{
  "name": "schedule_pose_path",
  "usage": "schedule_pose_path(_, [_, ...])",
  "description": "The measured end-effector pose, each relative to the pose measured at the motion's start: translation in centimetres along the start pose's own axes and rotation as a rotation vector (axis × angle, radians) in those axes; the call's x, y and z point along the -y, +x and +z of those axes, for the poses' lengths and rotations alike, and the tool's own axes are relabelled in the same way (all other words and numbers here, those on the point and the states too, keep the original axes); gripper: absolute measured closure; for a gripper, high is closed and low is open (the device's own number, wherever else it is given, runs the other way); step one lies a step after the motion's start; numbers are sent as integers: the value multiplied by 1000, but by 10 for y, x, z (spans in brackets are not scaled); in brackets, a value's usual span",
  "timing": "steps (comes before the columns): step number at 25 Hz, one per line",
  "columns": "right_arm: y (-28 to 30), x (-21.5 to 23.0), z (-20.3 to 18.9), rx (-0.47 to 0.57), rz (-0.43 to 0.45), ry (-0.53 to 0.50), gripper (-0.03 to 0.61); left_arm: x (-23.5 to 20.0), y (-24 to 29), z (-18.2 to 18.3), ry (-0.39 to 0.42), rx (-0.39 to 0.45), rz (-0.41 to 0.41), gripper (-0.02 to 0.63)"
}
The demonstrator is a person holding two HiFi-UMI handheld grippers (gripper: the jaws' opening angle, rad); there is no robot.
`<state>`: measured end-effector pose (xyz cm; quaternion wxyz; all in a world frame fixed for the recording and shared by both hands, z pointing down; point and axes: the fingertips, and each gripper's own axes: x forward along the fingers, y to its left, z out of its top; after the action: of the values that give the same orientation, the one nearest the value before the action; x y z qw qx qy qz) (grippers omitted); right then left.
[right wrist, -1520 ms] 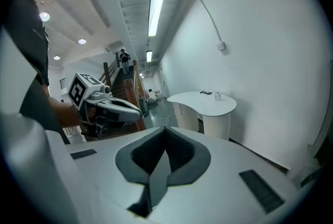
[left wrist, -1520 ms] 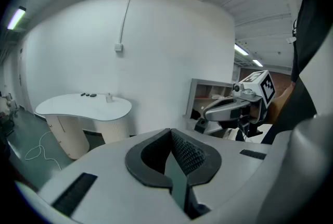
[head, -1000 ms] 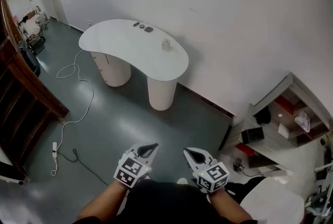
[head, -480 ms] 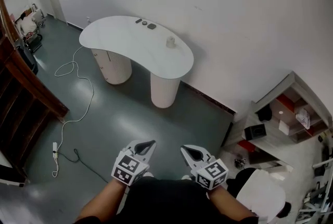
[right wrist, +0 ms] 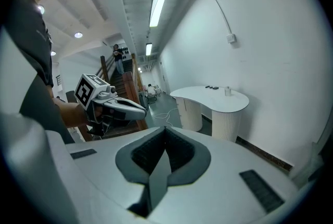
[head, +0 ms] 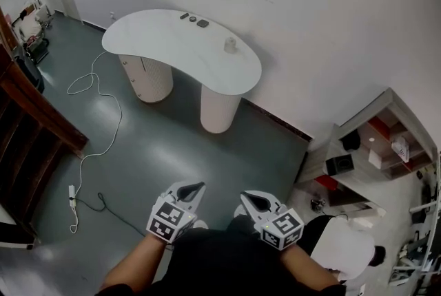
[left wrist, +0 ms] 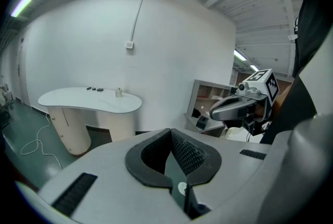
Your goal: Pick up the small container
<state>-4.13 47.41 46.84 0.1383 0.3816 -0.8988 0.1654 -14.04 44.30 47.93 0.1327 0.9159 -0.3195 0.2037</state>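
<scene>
Shifted up and rightward in the head view since 1 second ago, the white table (head: 155, 40) now sits nearer the top edge. The small container (head: 230, 45) has shifted with it and stands upright on the tabletop near its far edge. The 2 grippers stay low by the person's body, well apart from the table. The left gripper (head: 195, 186) has its jaws pressed together on nothing; the right gripper (head: 249, 199) is likewise closed and empty.
</scene>
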Motion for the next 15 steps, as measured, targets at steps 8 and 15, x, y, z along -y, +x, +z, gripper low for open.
schedule_pose_path(8, [21,29,11,9,-8,-10,583,-19,28,12,-2,5,-6,598])
schedule_pose_path(15, [47,97,37,24,4,8,583,-48,76,41,-18,-10,20,598])
